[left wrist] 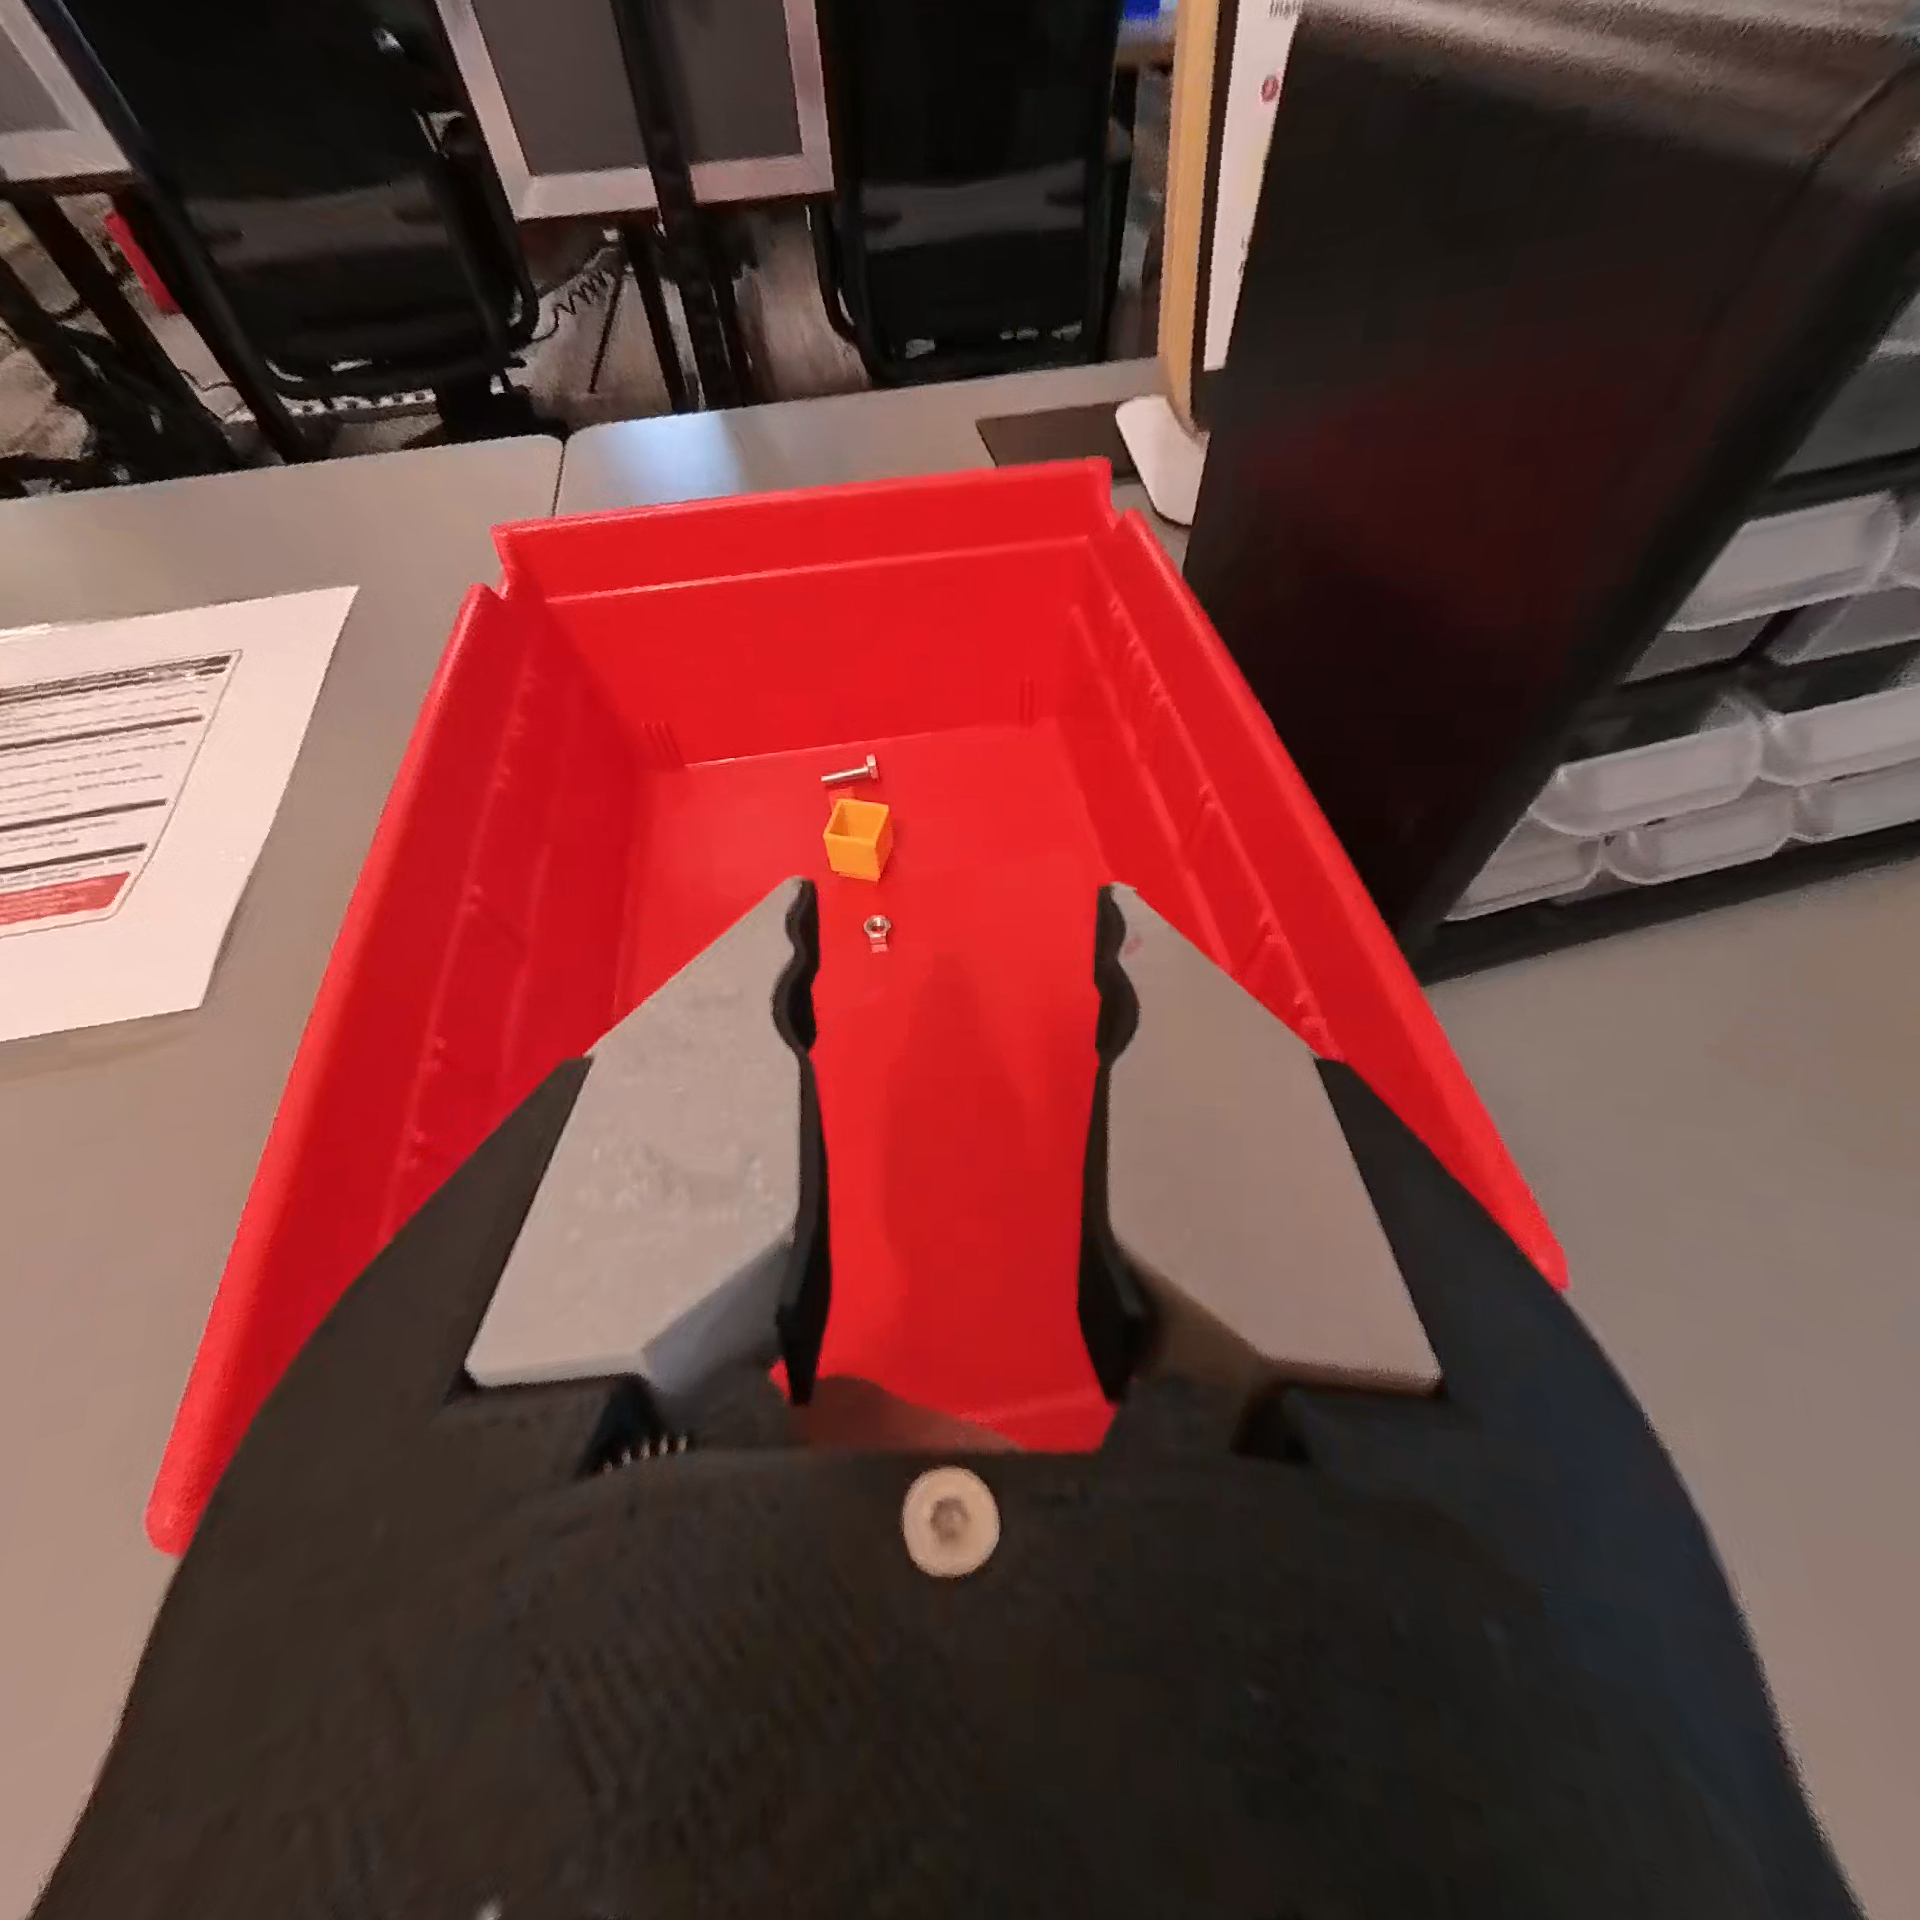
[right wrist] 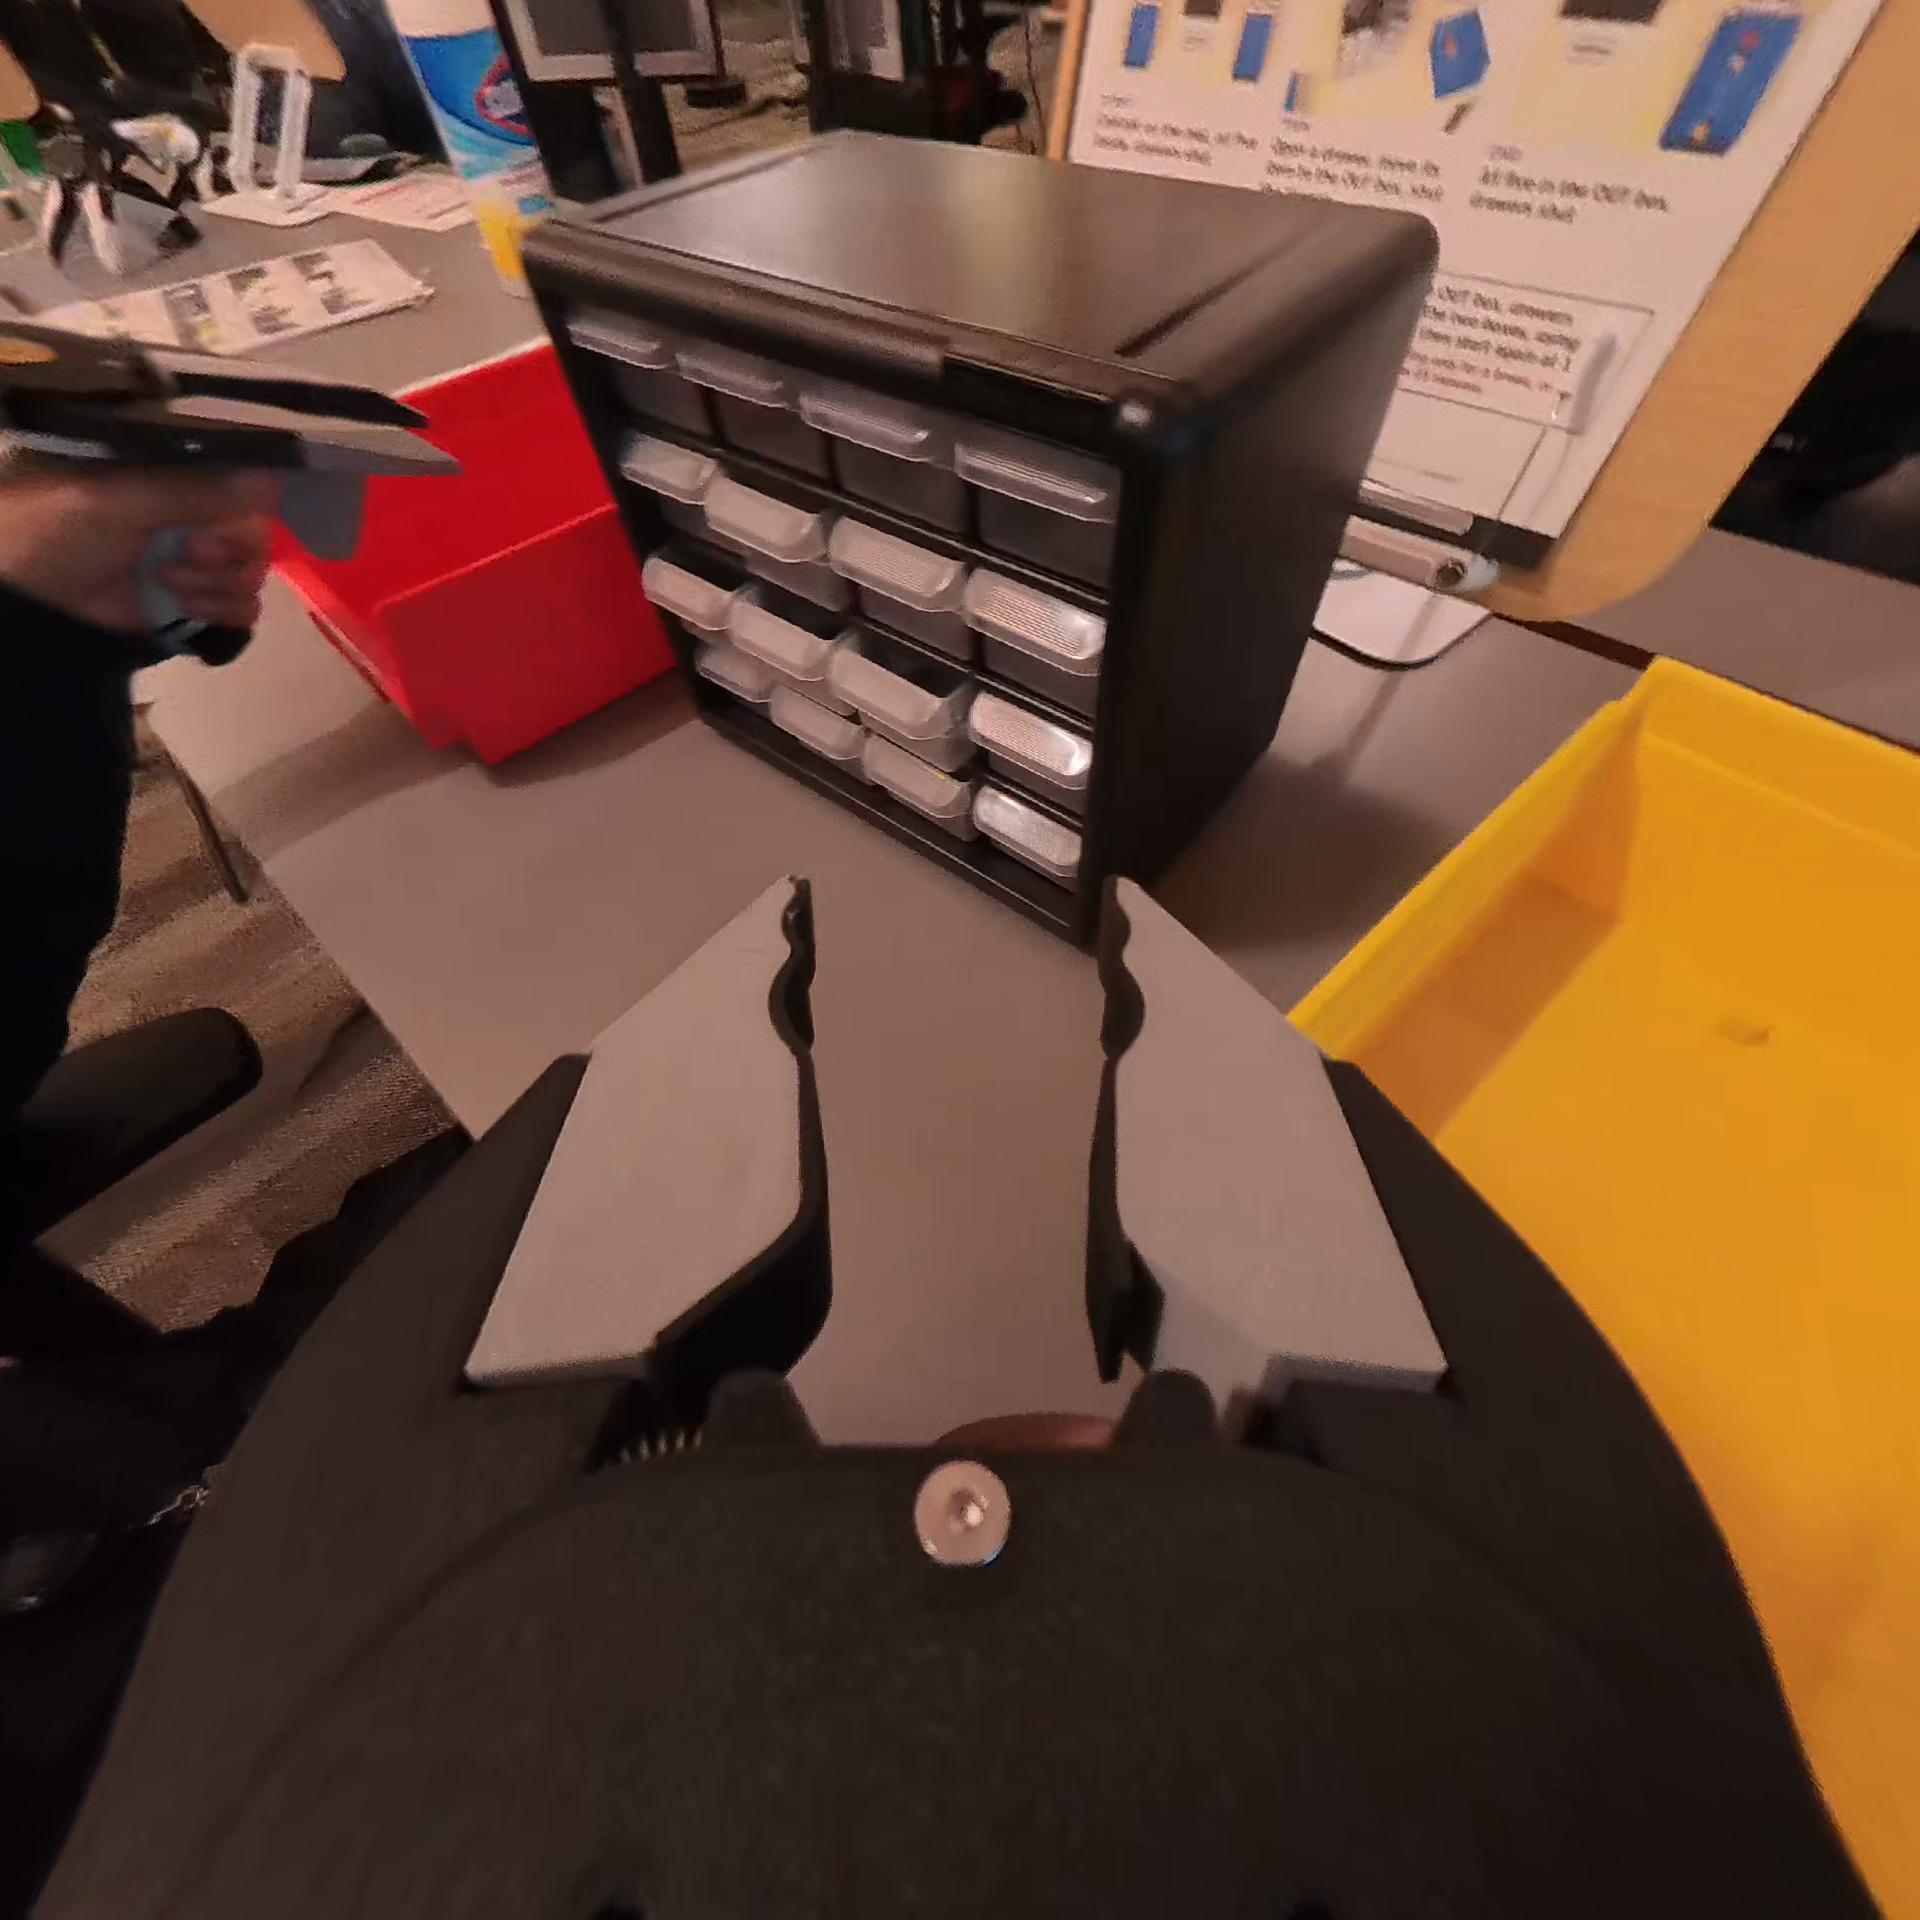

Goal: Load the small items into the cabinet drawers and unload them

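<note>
Left claw [left wrist: 956, 914] spread empty over red plastic bin [left wrist: 436, 987] holding small orange cube [left wrist: 858, 837], steel bolt [left wrist: 850, 772], nut [left wrist: 878, 925]. Right claw [right wrist: 956, 914] agape, empty, before black multi-drawer cabinet [right wrist: 1247, 582] on grey table [right wrist: 582, 914].

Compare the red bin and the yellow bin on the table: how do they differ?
The red bin holds a bolt, an orange cube and a nut; the yellow bin shows no items. The red bin sits left of the drawer cabinet, the yellow bin right. The left tool hovers over the red bin only. Both are open-topped plastic bins.
</note>
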`<state>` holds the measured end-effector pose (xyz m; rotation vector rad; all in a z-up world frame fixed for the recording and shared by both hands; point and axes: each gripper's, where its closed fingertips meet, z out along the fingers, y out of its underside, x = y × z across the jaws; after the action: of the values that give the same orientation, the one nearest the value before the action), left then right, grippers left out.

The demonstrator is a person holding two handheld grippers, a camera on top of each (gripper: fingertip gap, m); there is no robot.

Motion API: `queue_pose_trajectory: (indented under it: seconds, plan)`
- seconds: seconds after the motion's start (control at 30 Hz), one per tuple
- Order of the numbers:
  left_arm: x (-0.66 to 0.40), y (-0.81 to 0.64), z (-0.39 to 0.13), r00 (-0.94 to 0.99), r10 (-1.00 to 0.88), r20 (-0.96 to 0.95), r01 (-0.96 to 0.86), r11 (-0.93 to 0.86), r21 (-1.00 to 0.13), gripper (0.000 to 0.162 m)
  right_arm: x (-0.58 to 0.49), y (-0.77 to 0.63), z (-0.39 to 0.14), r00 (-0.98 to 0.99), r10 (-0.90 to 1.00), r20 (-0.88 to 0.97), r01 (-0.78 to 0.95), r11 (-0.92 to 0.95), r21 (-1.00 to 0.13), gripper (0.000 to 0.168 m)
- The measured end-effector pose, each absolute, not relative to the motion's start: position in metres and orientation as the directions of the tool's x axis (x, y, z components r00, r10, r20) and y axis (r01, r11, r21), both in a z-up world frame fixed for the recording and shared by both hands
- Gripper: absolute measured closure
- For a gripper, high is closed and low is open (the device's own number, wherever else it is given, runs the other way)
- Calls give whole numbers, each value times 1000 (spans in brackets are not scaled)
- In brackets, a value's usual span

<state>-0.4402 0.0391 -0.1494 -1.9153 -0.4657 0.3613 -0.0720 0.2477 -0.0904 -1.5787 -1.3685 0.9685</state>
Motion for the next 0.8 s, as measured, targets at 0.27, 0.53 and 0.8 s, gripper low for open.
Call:
queue_pose_trajectory:
  seconds: [0.27,0.53,0.8]
  plan:
    - [-477,88,-176,914,366,-173,120,-653,-748,111,-45,235,-72,61,998,-19,311,-37,-950,117]
    - [-524,109,-232,912,353,-209,212,-842,-496,111,-30,235,-59,56,998,-4,272,-19,-962,117]
    - [-535,113,-263,915,356,-188,256,-875,-411,112,-24,229,-55,29,1000,-4,258,-12,-966,117]
